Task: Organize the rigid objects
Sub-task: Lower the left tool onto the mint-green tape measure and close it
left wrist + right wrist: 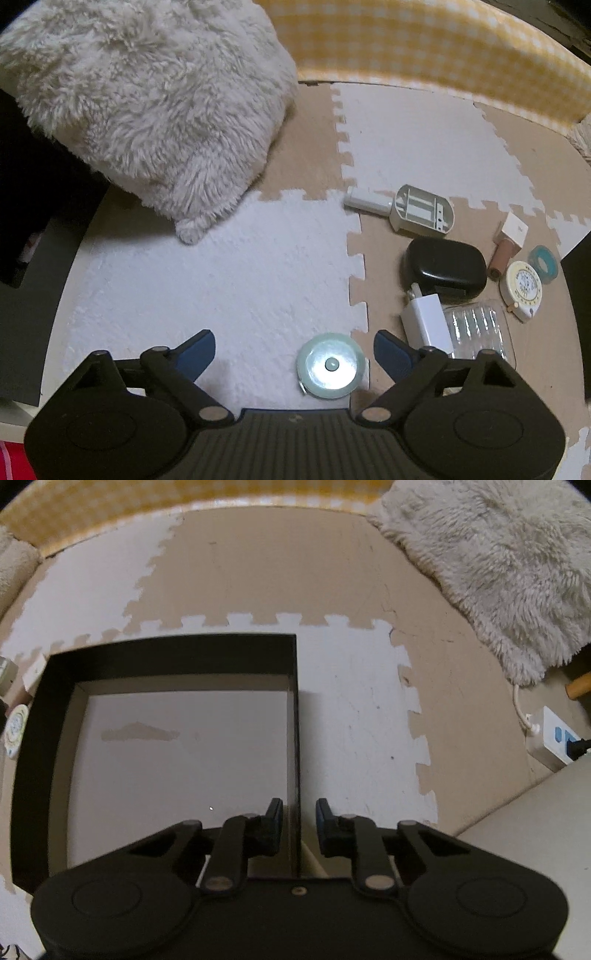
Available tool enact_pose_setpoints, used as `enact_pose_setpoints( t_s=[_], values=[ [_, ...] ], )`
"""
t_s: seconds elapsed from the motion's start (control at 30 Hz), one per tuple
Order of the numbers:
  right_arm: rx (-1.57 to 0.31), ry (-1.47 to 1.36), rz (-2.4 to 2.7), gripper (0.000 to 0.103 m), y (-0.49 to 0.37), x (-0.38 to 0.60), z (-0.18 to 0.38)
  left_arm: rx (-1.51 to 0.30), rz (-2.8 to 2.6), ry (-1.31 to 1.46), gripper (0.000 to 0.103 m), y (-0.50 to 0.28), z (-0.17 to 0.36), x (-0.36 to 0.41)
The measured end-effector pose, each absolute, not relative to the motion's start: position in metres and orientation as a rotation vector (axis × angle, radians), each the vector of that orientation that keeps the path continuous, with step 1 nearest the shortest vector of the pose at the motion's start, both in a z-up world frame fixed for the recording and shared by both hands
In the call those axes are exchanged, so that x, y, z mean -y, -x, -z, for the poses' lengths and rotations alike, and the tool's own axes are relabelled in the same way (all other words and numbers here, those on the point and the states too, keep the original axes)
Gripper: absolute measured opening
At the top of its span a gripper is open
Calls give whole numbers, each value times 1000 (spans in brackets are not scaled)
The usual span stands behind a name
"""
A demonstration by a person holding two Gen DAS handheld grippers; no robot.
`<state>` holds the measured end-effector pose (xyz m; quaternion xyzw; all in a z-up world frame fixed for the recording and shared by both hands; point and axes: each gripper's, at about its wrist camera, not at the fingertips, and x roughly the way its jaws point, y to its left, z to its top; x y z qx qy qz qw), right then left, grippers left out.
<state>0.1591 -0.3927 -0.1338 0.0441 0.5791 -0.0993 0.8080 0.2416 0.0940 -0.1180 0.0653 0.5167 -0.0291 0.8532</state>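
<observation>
In the left wrist view, a pale green round tape measure (330,365) lies on the white foam mat. It sits between the wide-apart blue fingers of my left gripper (293,352), nearer the right finger (391,354); neither pad touches it. In the right wrist view, a black box (170,657) with a pale, bare floor rests on the mat. My right gripper (299,808) points down over the box's right wall (297,720). Its fingers stand narrowly apart, one on each side of the wall, with a thin gap showing on both sides.
To the right of the left gripper lie a white charger (424,321), a clear blister pack (476,328), a black case (445,267), a white plastic holder (421,214), a white tape measure (522,290) and a blue tape roll (543,260). A fluffy cushion (147,110) and a power strip (554,742) border the mat.
</observation>
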Motion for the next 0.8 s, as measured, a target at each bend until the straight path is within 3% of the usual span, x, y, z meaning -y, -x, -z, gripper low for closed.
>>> enact_pose_setpoints(
  t_s=[0.07,0.37,0.73,0.8],
  values=[
    [-1251,-117,195,6,-160,393,136,-1096,64,-129,84,-243,120,-94],
    [-1259,-116,200,6,-161,393,136,-1151,100,-137,69,-244,131,-91],
    [-1262,-120,204,6,-162,393,137,-1228,145,-143,64,-249,151,-84],
    [-1262,-119,204,6,-162,393,137,-1246,146,-143,59,-250,155,-82]
  ],
)
